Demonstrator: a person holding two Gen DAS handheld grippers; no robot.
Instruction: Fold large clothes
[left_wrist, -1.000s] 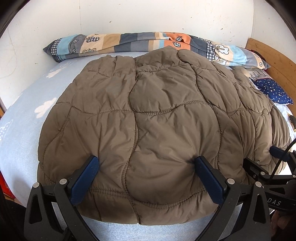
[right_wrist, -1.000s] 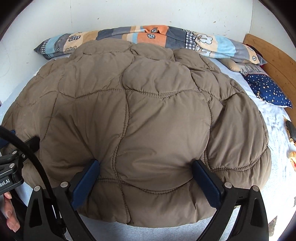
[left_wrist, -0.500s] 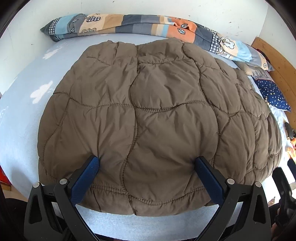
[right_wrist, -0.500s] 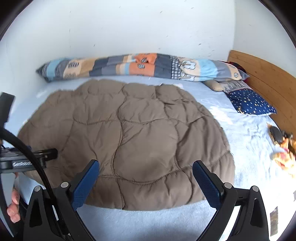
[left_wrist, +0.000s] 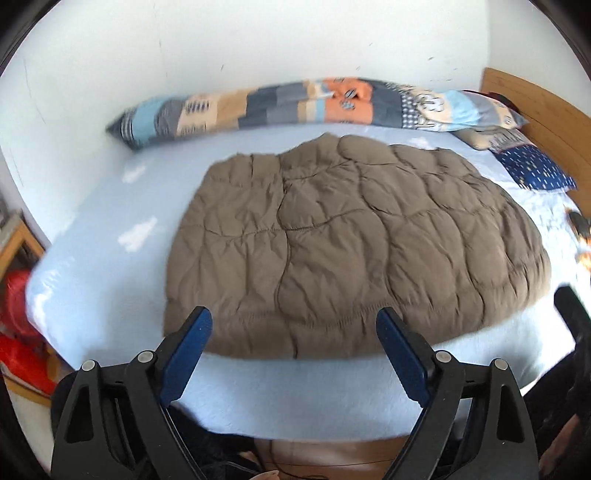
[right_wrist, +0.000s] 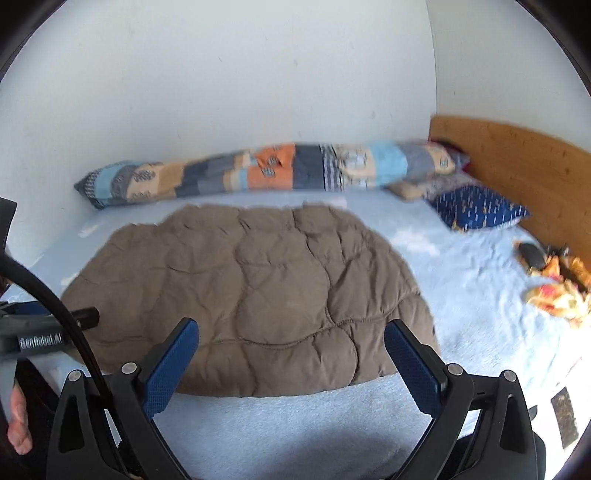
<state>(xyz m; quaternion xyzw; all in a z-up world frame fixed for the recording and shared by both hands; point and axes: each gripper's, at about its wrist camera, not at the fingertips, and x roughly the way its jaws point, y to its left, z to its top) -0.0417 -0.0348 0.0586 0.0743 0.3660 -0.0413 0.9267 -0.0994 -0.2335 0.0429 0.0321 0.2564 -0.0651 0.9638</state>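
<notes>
A brown quilted puffer jacket (left_wrist: 354, 240) lies spread flat on the light blue bed (left_wrist: 110, 236); it also shows in the right wrist view (right_wrist: 251, 295). My left gripper (left_wrist: 293, 332) is open and empty, held back above the jacket's near hem. My right gripper (right_wrist: 291, 345) is open and empty, also back from the near hem, over the bed's front edge. The left gripper's body (right_wrist: 40, 332) shows at the left of the right wrist view.
A long patchwork bolster (left_wrist: 295, 103) lies against the back wall. A navy dotted pillow (left_wrist: 535, 170) and a wooden headboard (right_wrist: 517, 162) are at the right. Small orange things (right_wrist: 557, 291) lie on the sheet at the right. Red items (left_wrist: 18, 332) sit beside the bed's left.
Both grippers have pulled back and up from the jacket's near hem. The jacket now lies flat and farther away, with bare sheet showing in front of it.
</notes>
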